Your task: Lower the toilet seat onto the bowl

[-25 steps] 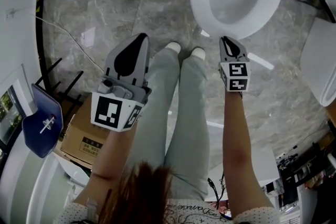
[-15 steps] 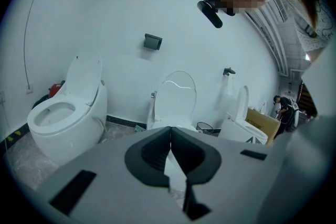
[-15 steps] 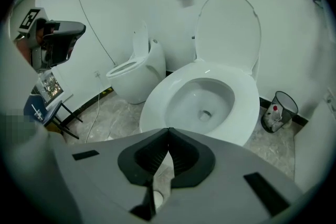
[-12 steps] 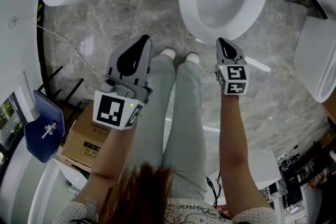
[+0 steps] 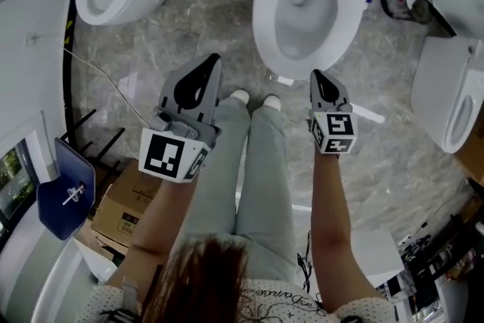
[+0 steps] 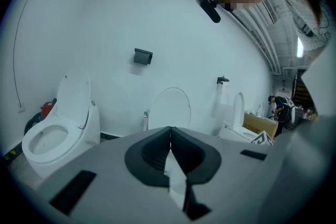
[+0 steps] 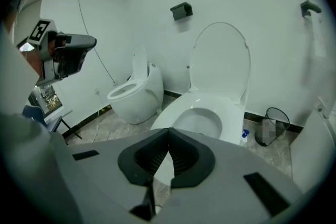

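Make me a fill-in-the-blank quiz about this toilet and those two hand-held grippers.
1. The toilet seat stands ____, not down on the bowl.
2. The jaws of the left gripper and the right gripper are both ____.
3. In the right gripper view, the wastebasket stands on the floor to the bowl's ____.
Missing words: upright; shut; right.

Looks like glossy white glazed ceramic on the toilet bowl, plus a smooth, shiny, plastic-looking toilet seat. Polished grey veined stone for the floor, pretty reflective. Matt grey plastic on the left gripper and right gripper, with black ribbed rubbery-looking pads. Plain brown cardboard box, dull finish. Soft light cloth trousers.
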{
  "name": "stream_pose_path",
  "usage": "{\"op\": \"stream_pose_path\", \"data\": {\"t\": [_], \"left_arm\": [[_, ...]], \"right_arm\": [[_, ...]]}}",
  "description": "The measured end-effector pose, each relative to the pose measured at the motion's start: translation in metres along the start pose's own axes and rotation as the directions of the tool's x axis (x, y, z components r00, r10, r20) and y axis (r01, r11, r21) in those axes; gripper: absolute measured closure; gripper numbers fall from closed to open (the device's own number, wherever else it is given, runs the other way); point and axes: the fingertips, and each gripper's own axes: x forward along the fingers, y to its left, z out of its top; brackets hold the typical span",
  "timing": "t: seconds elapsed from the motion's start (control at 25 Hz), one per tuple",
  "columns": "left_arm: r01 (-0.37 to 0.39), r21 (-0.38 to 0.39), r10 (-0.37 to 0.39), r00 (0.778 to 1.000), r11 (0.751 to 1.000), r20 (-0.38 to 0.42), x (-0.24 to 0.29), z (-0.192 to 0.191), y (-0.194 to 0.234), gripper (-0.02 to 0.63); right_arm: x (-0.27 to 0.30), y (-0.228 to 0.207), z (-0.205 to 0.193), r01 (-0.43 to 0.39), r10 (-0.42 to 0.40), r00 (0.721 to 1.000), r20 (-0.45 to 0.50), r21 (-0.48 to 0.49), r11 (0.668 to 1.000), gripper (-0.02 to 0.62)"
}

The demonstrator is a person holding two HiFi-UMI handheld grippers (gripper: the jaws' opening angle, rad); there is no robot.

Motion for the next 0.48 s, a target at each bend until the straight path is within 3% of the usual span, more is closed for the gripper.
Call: {"op": "stream_pose_path", "data": {"t": [0.24,0.48], "left_arm": [[0.019,0.039,-0.021,0.999,0.999,0.032,-0.004,0.058,-0.014,0.601],[0.031,0.081,-0.039,0.995,0.996,0.093,-0.013,0.124,-0.032,0.601]], "right_arm": [[-0.054,0.008,0.087,0.009,-0.009,0.989,0.148,0.006,1.0,0.583],[-0.119,0.019,0.173,0.038,-0.027,0.959,0.282,-0.033,0.999,0.583]]}}
